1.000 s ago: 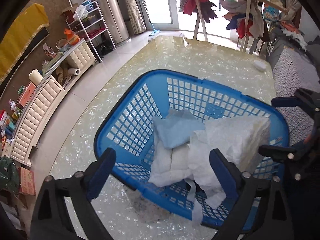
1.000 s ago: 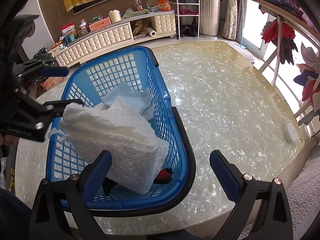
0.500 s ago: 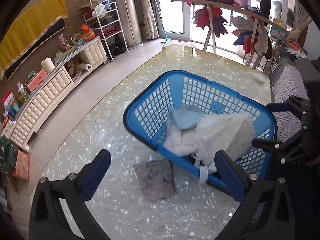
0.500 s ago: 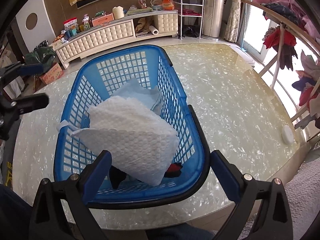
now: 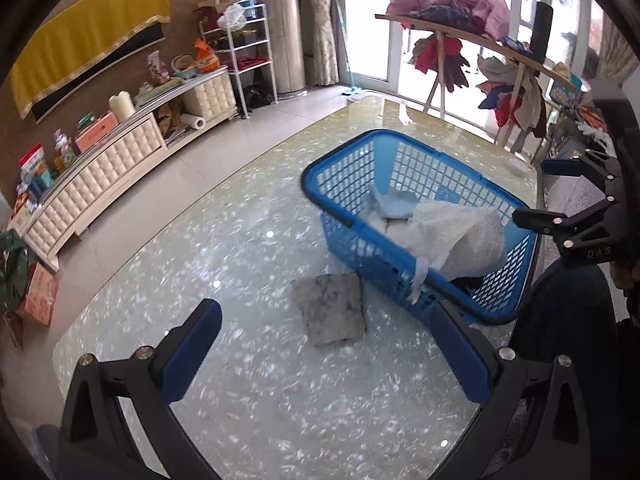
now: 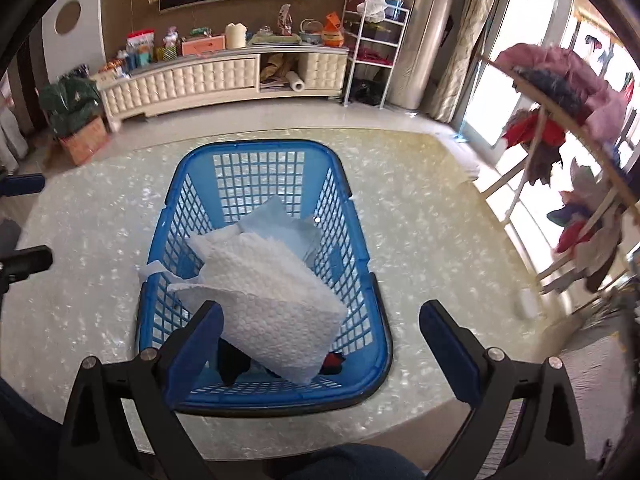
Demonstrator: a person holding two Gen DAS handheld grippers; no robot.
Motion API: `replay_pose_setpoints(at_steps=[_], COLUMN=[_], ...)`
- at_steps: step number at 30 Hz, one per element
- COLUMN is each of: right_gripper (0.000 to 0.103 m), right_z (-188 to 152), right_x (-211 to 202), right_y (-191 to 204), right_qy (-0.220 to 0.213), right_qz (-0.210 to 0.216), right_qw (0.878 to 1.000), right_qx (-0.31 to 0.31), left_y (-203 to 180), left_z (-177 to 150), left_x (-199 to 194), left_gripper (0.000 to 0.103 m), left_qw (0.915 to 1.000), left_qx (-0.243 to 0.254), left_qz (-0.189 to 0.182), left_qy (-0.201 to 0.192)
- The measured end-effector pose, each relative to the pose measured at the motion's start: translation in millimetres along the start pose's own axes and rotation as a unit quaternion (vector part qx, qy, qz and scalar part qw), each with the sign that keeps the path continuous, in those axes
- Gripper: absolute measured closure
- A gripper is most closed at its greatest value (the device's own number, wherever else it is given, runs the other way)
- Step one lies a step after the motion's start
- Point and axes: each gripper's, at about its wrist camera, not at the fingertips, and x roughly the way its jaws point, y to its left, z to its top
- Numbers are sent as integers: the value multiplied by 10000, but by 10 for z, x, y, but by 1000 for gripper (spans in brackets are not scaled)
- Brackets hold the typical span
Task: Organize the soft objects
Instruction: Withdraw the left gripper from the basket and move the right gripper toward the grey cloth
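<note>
A blue plastic basket point(image 5: 400, 152) stands on the marbled table; in the right wrist view point(image 6: 256, 152) it is straight ahead. In it lie a white textured towel point(image 6: 272, 300), a light blue cloth point(image 6: 276, 224) and dark and red items underneath point(image 6: 334, 360). A grey folded cloth point(image 5: 330, 308) lies flat on the table just left of the basket. My left gripper point(image 5: 326, 356) is open and empty, above the table near the grey cloth. My right gripper point(image 6: 320, 352) is open and empty at the basket's near rim; it also shows in the left wrist view point(image 5: 560, 192).
The table's glossy top point(image 5: 200, 264) ends close to me at the front edge point(image 6: 360, 432). A white cabinet point(image 6: 200, 76) with clutter runs along the far wall. A wooden rack hung with clothes point(image 6: 560, 92) stands at the right by the windows.
My left gripper has pulled back and left from over the basket, so the grey cloth on the table came into view. My right gripper drew back slightly; the towel stays in the basket.
</note>
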Motion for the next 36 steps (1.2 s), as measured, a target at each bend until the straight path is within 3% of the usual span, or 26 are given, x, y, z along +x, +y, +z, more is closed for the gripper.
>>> replay_pose_setpoints(at_steps=[9, 15, 22, 32, 36], right_gripper=[4, 4, 4, 4, 13], right_z=[3, 55, 105, 100, 75], right_x=[-75, -74, 95, 468, 637], right_y=[269, 674, 1190, 1725, 1938], right_qy=[-62, -126, -34, 316, 519], right_qz=[129, 460, 698, 964, 1054], right_qw=[9994, 9963, 9896, 9842, 9806], right_qx=[-321, -713, -1261, -1450, -1572], left_y=[196, 368, 616, 937, 1016], left_z=[-248, -443, -694, -939, -1014], left_x=[-206, -312, -234, 96, 228], left_gripper=[0, 0, 0, 0, 0], left_qw=[9996, 9992, 9981, 9931, 9914], left_qx=[-200, -374, -573, -930, -1006], left_qz=[-173, -72, 30, 145, 204], left_qy=[-113, -114, 211, 700, 816])
